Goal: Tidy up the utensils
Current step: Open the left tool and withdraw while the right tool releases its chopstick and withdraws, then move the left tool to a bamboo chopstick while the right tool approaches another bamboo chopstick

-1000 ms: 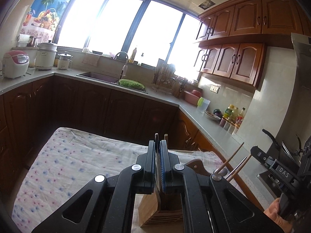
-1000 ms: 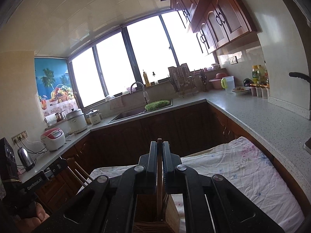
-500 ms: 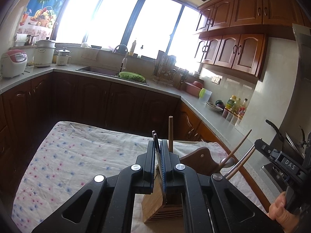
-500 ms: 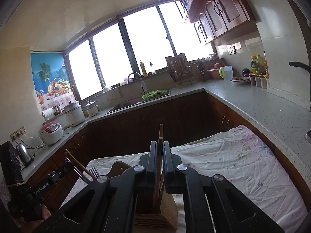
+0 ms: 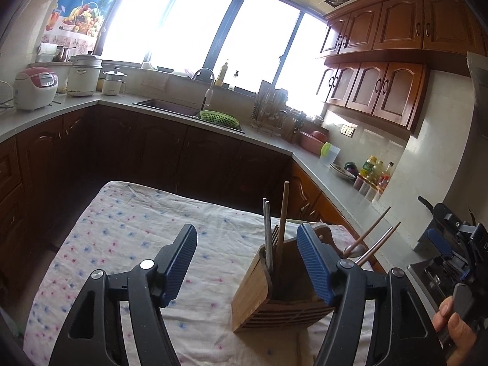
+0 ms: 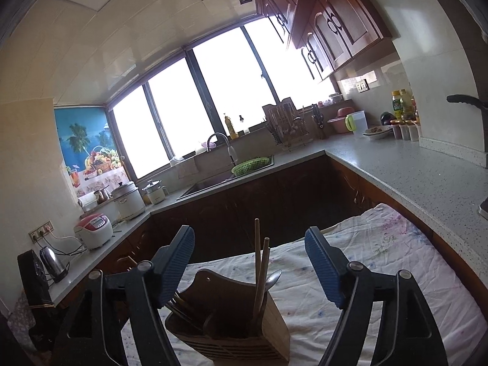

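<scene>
Standing upright in the bamboo holder [image 5: 276, 292], the utensils look light and stiff: thin wooden chopsticks [image 6: 261, 270], a pair of metal chopsticks [image 5: 267, 231], a longer wooden stick [image 5: 283, 219] and a metal spoon [image 6: 272, 278] whose bowl shows above the rim. I judge the metal pieces smooth and apt to slip, the wooden ones easier to grip; none seems fragile. Each is best pinched on the bare shaft well above the holder's rim, where it stands free of its neighbours.

The left claw [image 5: 247, 260] has just been opening and now stands wide, its ribbed blue pads pressing on nothing. The holder sits just ahead of it and toward its right pad, with the metal pair and the long stick rising between the pads but untouched.

The right claw [image 6: 249, 263] has likewise just been opening and is spread wide and empty. The holder lies directly ahead and below it, the wooden chopsticks standing in the gap between its pads, clear of both.

The holder has several compartments: sticks and spoon occupy the one nearer the right claw's right pad, while dark-handled pieces [image 6: 183, 309] lean in the one toward its left pad; exactly what they are I cannot tell. A rounded wooden board [image 6: 219, 286] rises behind. All rests on the flowered cloth [image 5: 128, 231] covering the desk.
</scene>
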